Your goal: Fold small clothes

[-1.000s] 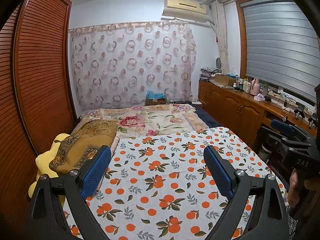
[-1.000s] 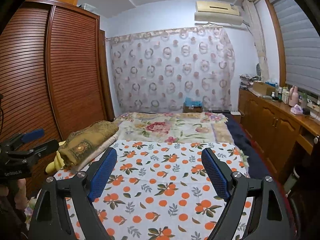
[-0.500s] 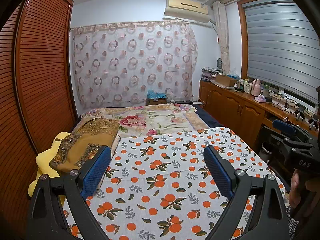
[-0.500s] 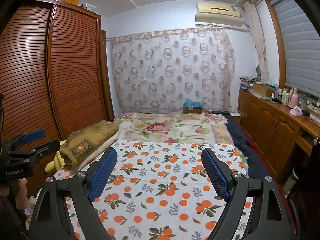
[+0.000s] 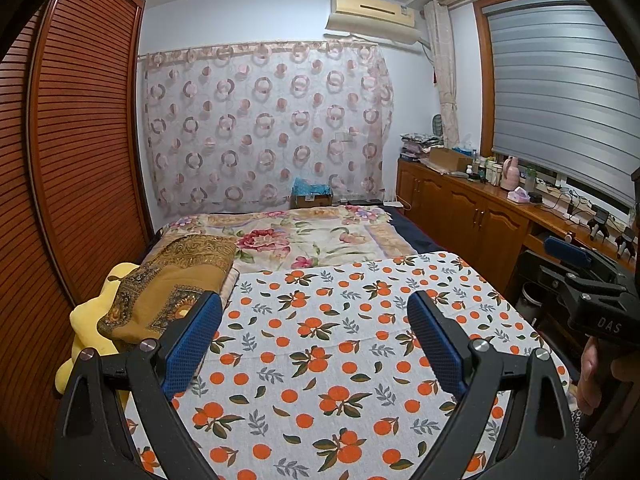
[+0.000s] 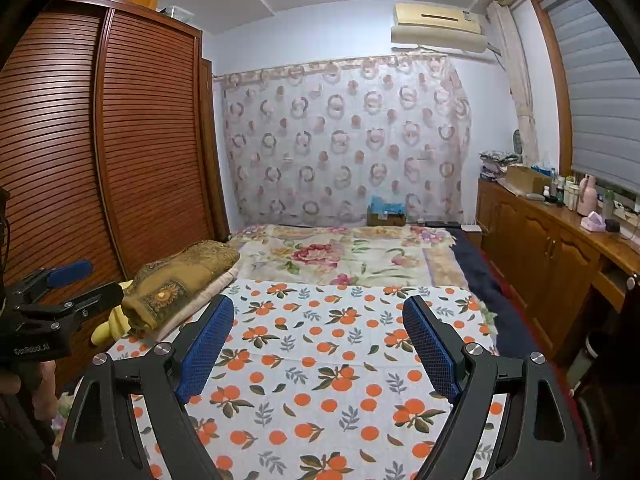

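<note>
no small garment shows on the bed (image 5: 416, 240) in either view, so you cannot yet tell where the clothes to fold are; they may lie below the cameras' reach or off to one side. what covers the near end of the bed is the orange-print cloth (image 5: 340, 344), spread flat from the near edge up to the floral blanket (image 5: 304, 236), and it may be only the work surface.

your left hand-held gripper (image 5: 314, 344) is spread wide with nothing between its blue pads (image 5: 190, 344), hovering over the near left part of the cloth. your right hand-held gripper (image 6: 318, 348) is just as wide and just as bare, over the near middle.

judge small clothes as light, limp and easy to drag: they will sag from a single pinch and bunch if you push. take hold at a hem or corner, one hand-held gripper per corner, and pinch only the top layer so the cloth beneath stays put.

the folded brown blanket (image 6: 184, 280) sits at the left edge of the bed, on a yellow cushion (image 5: 96, 320).

writing: "das" on the right tool's body in the left view; what looks like "genrobot.ai" on the left tool in the right view.
</note>
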{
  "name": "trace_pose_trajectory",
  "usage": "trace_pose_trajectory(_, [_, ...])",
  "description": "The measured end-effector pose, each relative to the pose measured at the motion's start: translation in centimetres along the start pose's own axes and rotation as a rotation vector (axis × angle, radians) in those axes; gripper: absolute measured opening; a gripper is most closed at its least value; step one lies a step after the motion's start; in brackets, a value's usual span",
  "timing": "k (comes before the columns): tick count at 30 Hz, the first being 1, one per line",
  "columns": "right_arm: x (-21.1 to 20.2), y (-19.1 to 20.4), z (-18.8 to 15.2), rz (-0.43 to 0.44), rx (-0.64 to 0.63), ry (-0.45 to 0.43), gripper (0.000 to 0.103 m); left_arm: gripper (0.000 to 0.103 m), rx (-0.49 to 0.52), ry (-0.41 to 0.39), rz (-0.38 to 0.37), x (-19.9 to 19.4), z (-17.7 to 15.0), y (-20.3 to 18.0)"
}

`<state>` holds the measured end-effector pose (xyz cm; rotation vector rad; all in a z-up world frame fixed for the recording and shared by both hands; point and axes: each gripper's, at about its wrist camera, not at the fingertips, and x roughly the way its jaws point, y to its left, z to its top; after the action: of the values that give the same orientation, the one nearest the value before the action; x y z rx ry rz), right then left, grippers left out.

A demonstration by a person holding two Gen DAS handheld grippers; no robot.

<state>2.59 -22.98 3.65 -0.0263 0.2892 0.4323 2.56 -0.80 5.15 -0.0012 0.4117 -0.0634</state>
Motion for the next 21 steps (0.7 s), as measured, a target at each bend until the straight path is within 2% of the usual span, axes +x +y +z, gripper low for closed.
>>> trace_pose_trajectory(21, [-0.01,-0.33,-0.17,0.005,-0.005,-0.002,0.088,0.094,0.0,0.0,0.0,0.0,-0.03,0.09])
